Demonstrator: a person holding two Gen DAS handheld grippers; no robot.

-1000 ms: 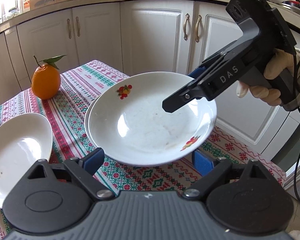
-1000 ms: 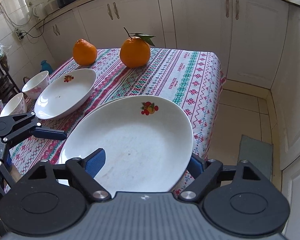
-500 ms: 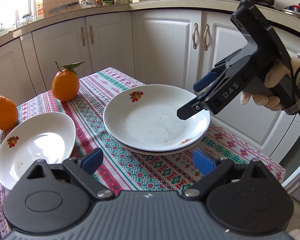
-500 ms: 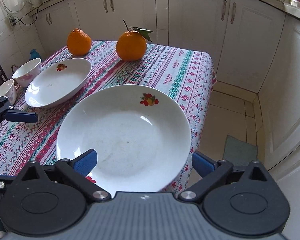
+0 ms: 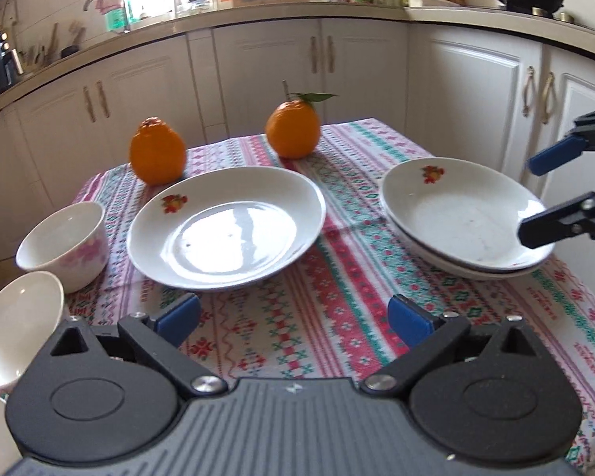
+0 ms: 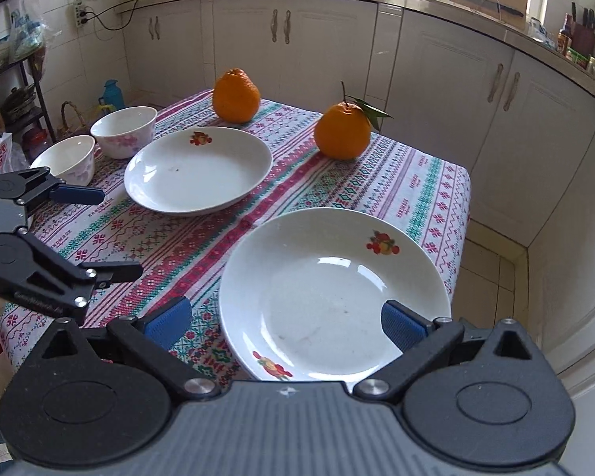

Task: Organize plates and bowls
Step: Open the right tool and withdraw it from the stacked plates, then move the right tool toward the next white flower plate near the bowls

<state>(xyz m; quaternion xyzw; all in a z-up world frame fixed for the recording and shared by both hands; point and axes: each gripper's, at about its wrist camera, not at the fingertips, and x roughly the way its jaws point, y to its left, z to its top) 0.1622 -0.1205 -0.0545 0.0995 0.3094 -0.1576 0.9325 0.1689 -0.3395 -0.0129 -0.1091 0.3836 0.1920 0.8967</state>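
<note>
The stacked plates (image 5: 464,222) sat level, rims up, at the table's right edge (two, one nested in the other), fruit motif toward the cabinets. The single plate (image 5: 226,234) lay flat near the centre, just beside the pink-flowered bowl (image 5: 63,244). The left gripper (image 5: 293,319) hovered with fingers spread, holding nothing; the right gripper (image 6: 285,323) likewise gaped, empty, over the stack.
</note>
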